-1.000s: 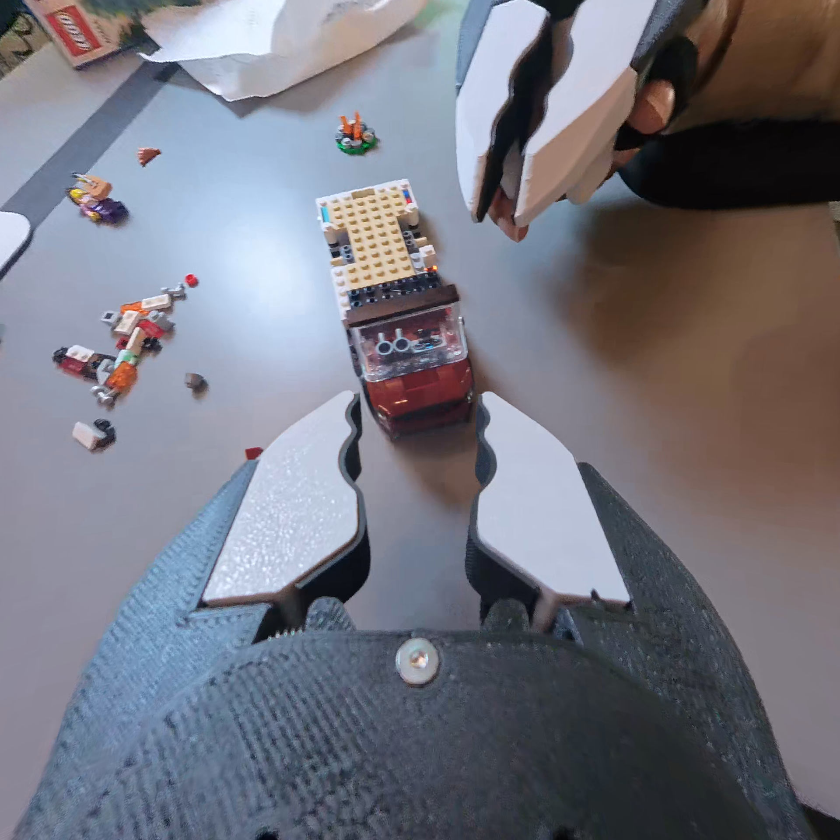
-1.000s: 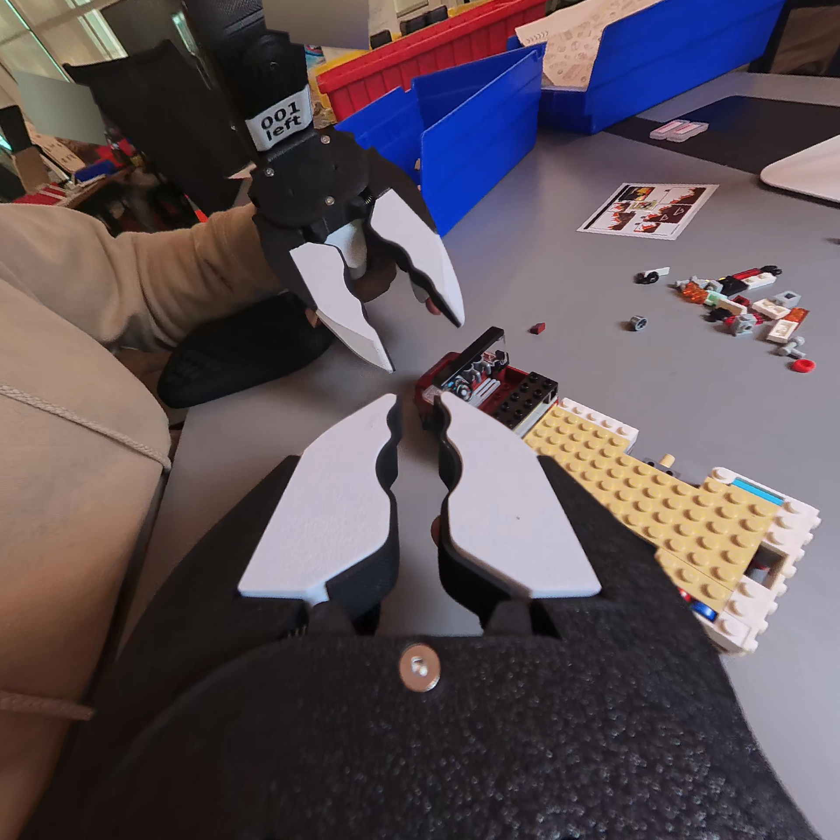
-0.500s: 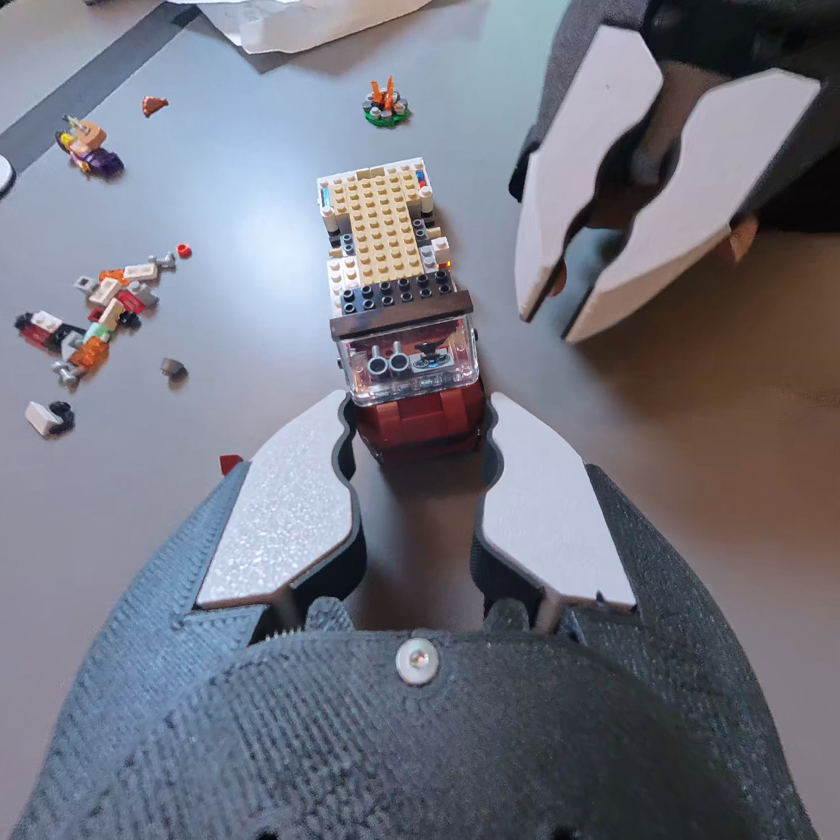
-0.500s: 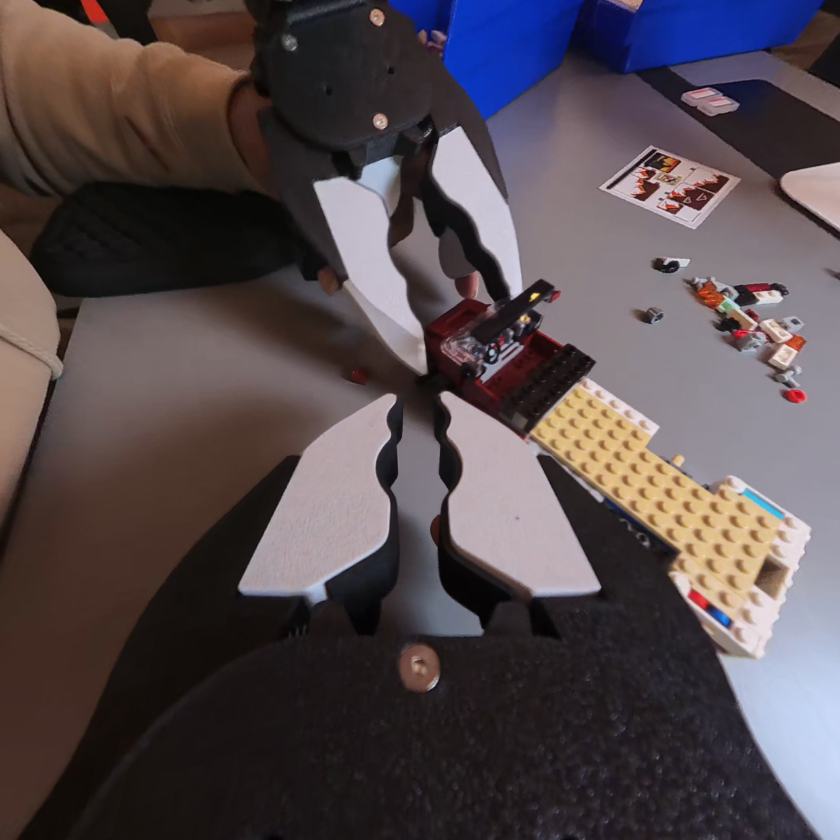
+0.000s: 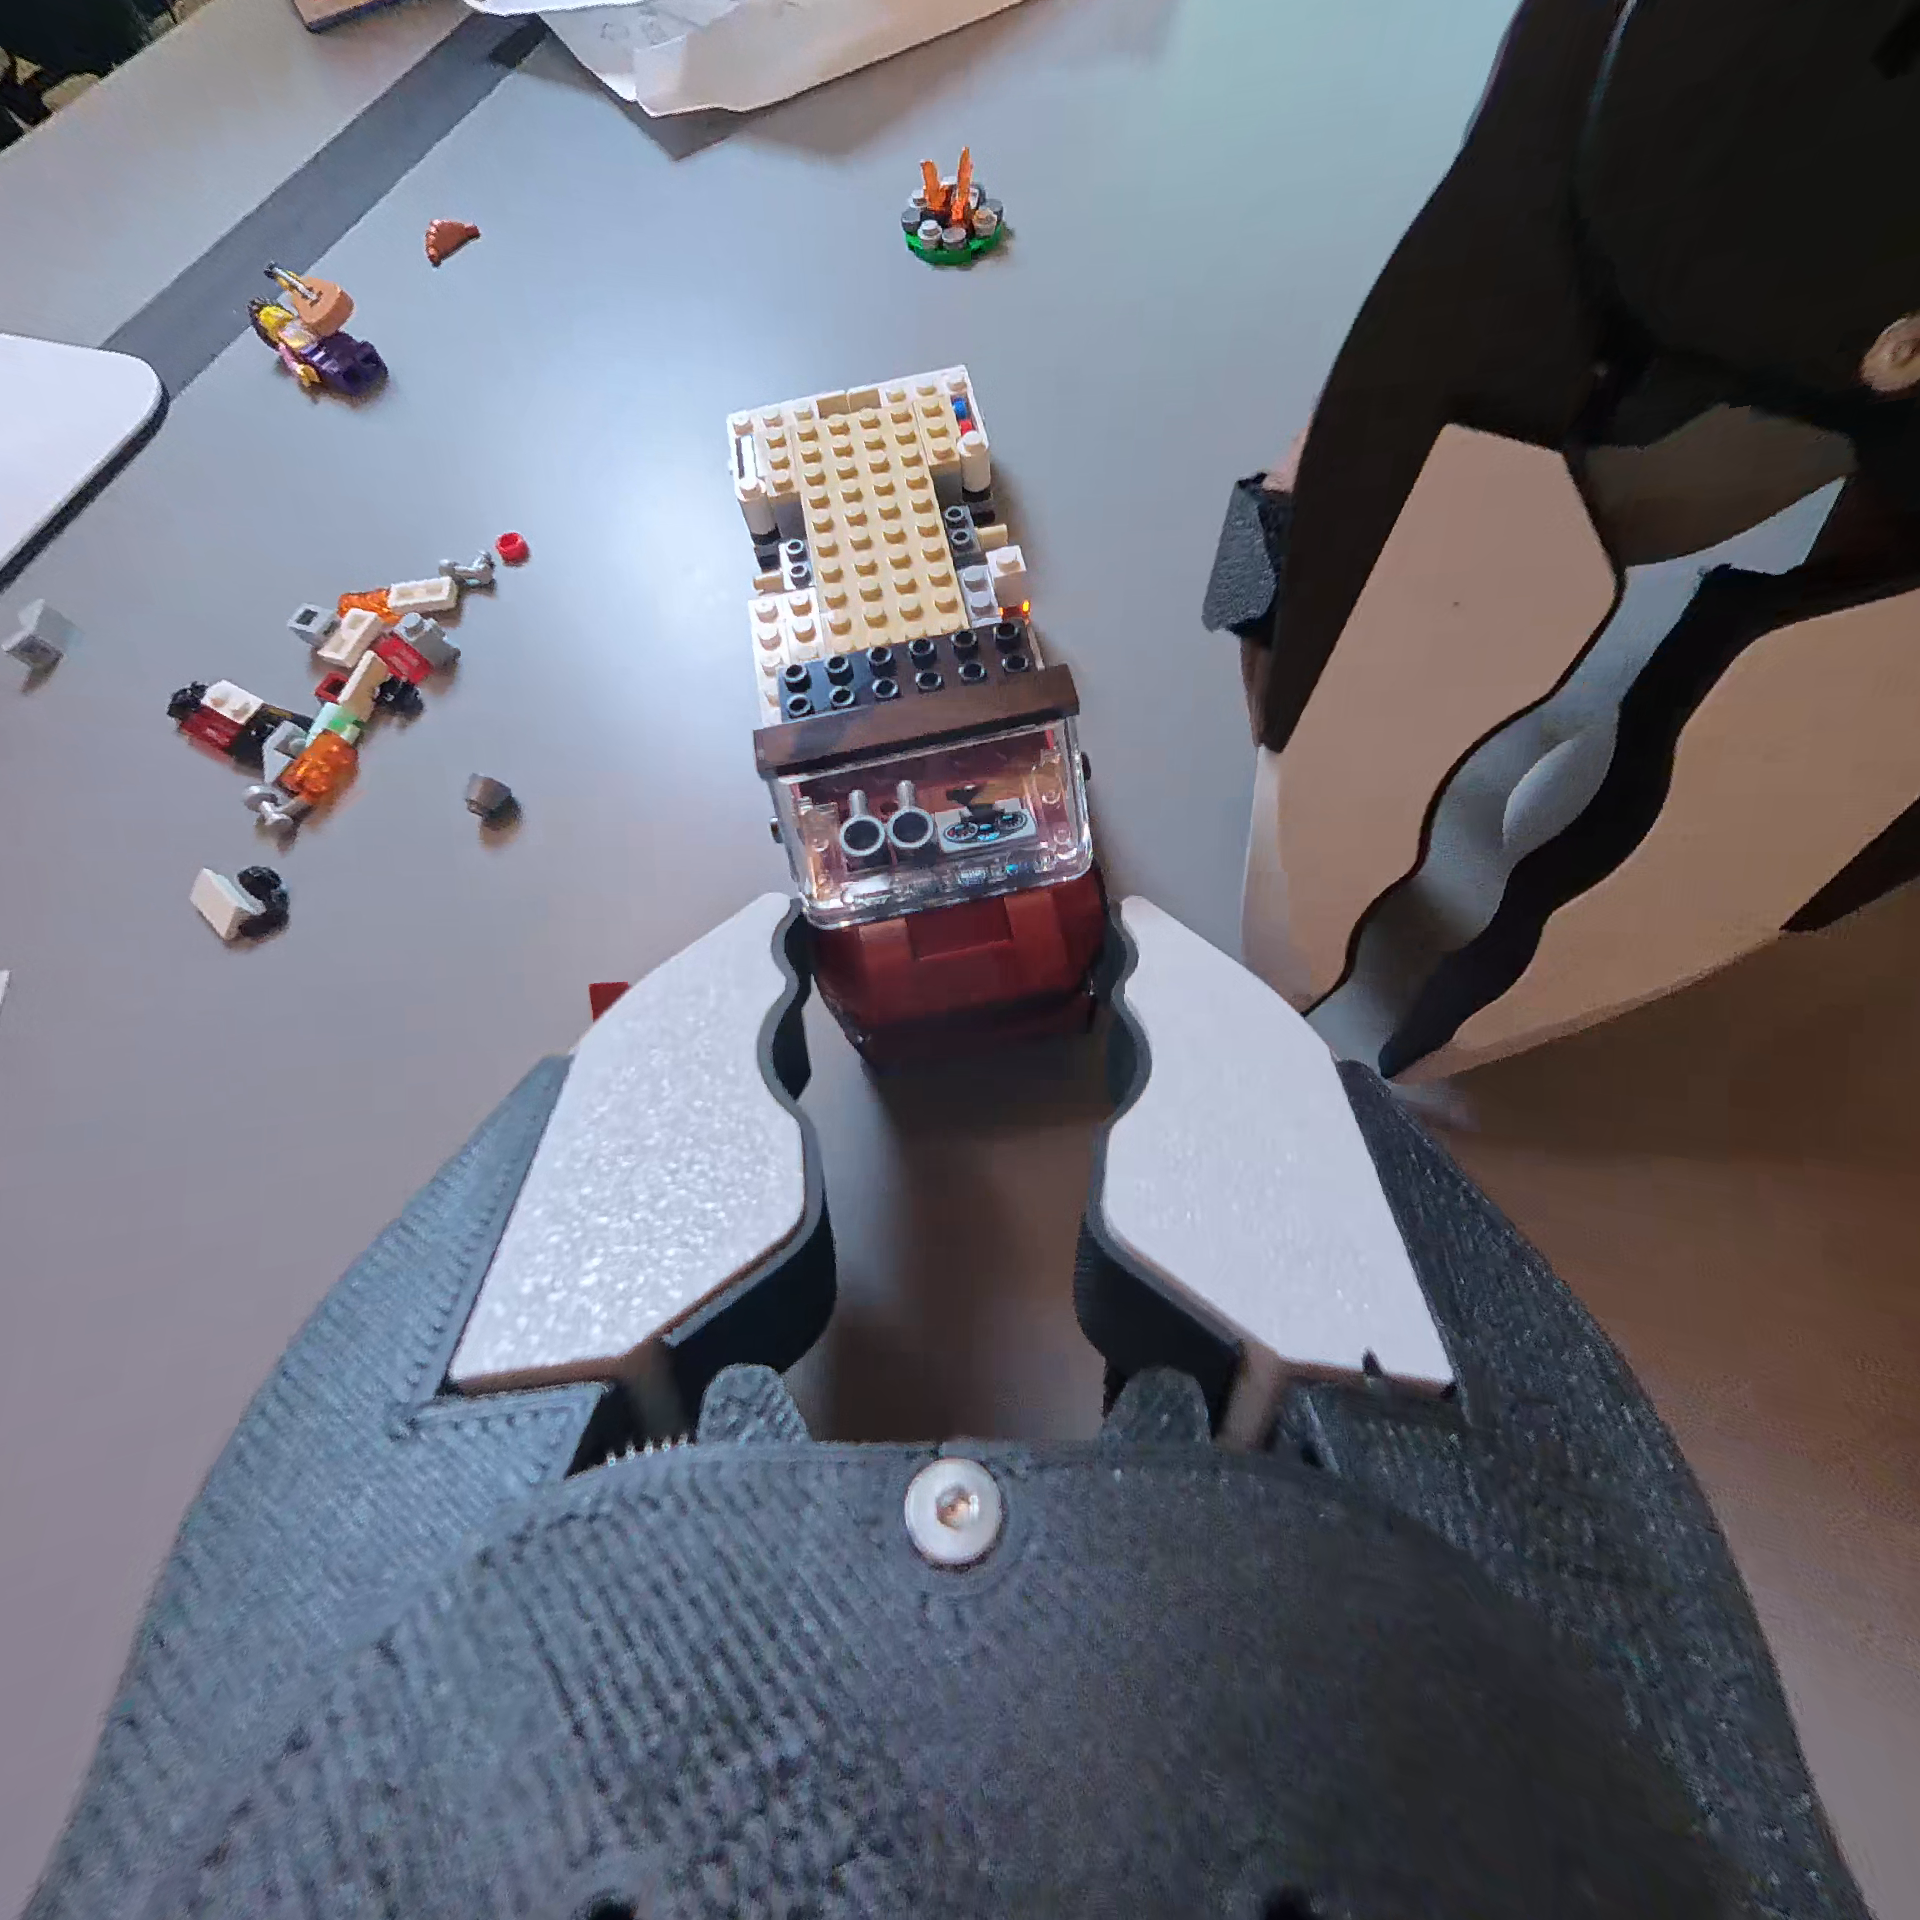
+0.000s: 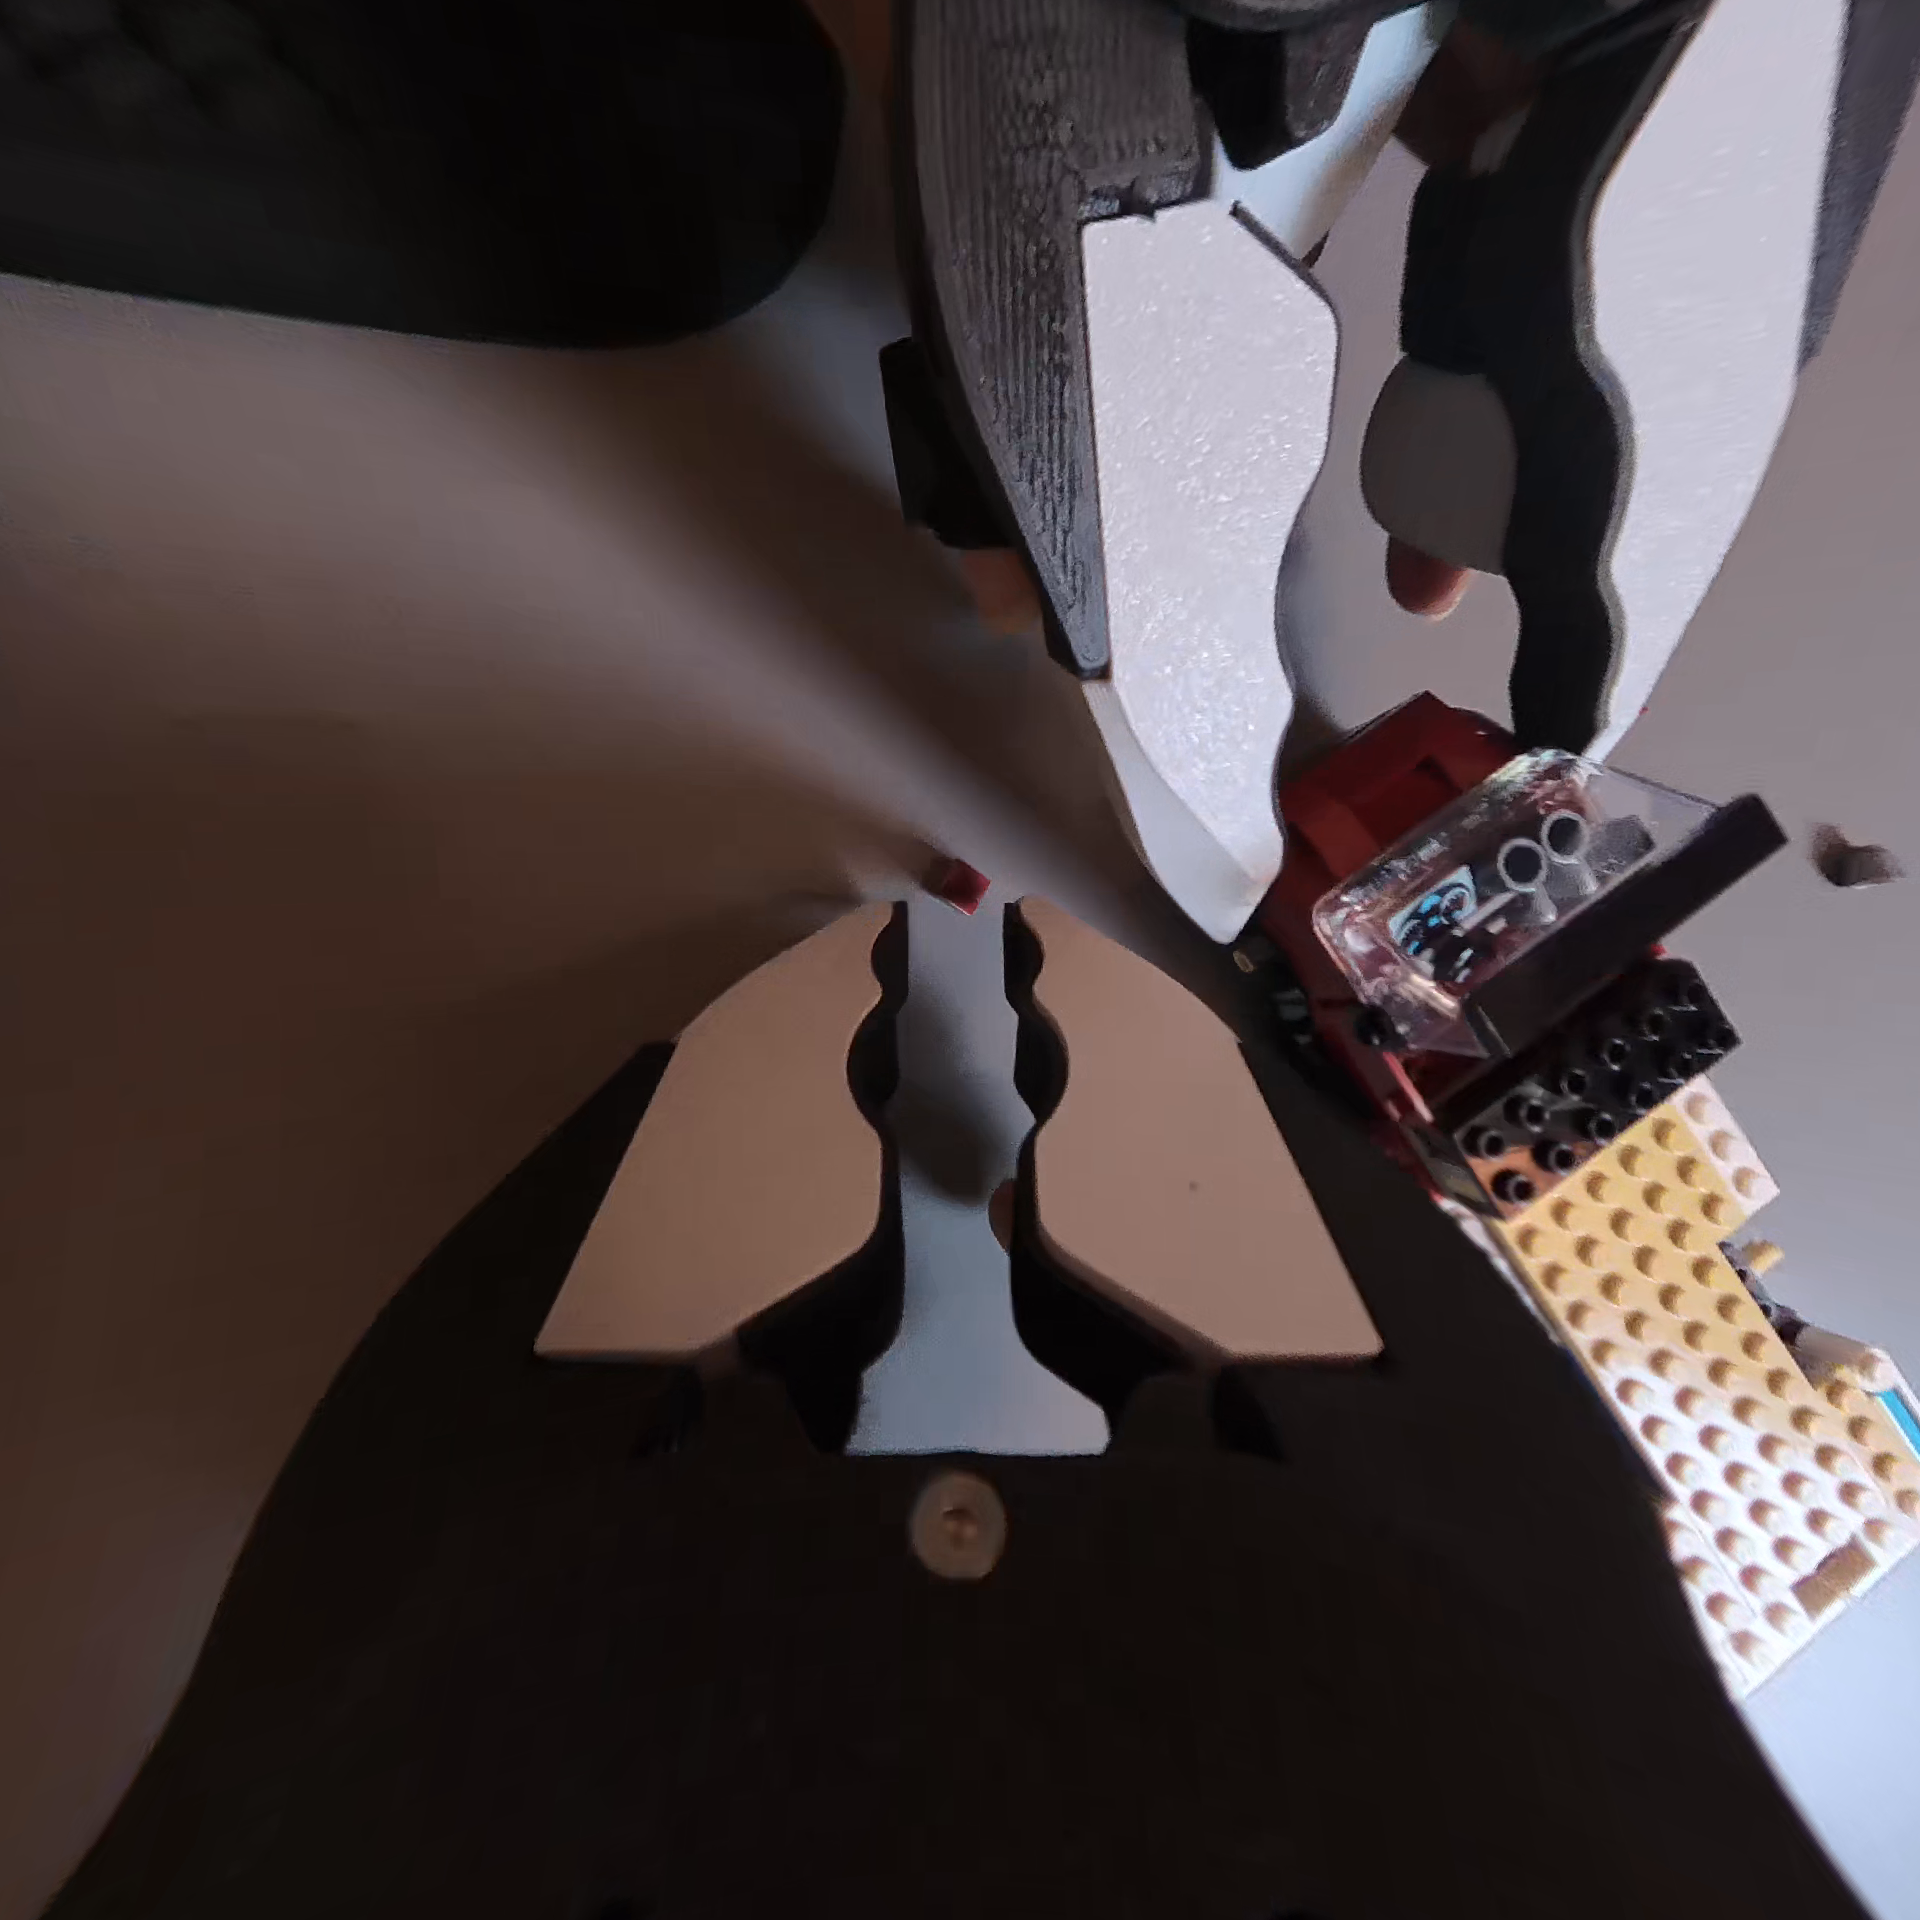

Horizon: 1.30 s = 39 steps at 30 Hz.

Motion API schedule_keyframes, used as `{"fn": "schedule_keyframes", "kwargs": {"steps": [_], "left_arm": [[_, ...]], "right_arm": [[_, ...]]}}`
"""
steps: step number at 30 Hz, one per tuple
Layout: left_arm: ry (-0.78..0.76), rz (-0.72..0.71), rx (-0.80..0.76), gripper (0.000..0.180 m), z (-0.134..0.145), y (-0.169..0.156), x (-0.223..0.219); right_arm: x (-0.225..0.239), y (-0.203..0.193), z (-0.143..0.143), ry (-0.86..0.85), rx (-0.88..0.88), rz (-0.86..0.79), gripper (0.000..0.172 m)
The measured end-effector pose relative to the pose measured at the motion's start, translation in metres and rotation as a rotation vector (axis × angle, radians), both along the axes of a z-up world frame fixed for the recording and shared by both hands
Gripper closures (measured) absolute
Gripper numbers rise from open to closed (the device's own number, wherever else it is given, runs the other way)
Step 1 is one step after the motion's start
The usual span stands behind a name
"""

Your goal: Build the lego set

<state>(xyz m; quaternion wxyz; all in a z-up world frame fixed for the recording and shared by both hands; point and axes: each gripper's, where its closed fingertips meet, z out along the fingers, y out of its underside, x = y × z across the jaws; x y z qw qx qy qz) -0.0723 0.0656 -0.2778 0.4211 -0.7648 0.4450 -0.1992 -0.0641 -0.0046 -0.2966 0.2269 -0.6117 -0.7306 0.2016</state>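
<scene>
A brick-built vehicle (image 5: 914,623) stands on the grey table (image 5: 1195,260), with a tan studded deck, a clear windscreen and a dark red hood (image 5: 956,966). My left gripper (image 5: 956,914) is open, with the hood between its fingertips. A thin dark gap shows beside the left pad. The right wrist view shows the same straddle (image 6: 1397,821) on the vehicle (image 6: 1662,1299). My right gripper (image 6: 954,909) is low over the table, narrowly open and empty. A tiny red piece (image 6: 956,885) lies just ahead of its tips. It shows beside the left gripper (image 5: 1351,1039).
Several loose small pieces (image 5: 343,686) lie left of the vehicle, with a grey piece (image 5: 488,800) and a red piece (image 5: 606,1001) nearer. A small campfire build (image 5: 954,223), a purple figure (image 5: 317,332), white paper (image 5: 779,52) and a white tray corner (image 5: 62,416) lie farther off. The grey piece (image 5: 488,800) lies some 9 centimeters from my left tips, 20 centimeters from my right tips. It turns up in the right wrist view (image 6: 1864,864) as well.
My left gripper moved forward and opened a little, so the hood now sits between its fingertips. My right gripper dropped low beside it and tilted down toward the tiny red piece.
</scene>
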Motion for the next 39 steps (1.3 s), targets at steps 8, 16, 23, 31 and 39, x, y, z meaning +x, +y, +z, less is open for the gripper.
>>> {"fn": "schedule_keyframes", "kwargs": {"steps": [8,16,23,31,39], "left_arm": [[-0.123,-0.031,0.048,0.126,0.021,0.002,-0.020],[-0.119,-0.024,0.105,0.131,0.023,0.006,-0.027],[-0.122,-0.010,0.115,0.134,0.021,0.009,-0.029],[-0.132,-0.006,0.117,0.136,0.023,0.010,-0.030],[-0.113,-0.008,0.119,0.137,0.019,0.010,-0.029]], "right_arm": [[-0.012,-0.009,-0.001,-0.150,-0.091,0.133,0.151],[0.018,-0.016,0.002,-0.233,-0.131,0.116,0.153],[-0.001,-0.007,0.004,-0.152,-0.075,0.064,0.152],[0.027,-0.009,0.008,-0.210,-0.105,0.050,0.152],[0.004,0.002,0.000,-0.164,-0.059,0.016,0.152]]}}
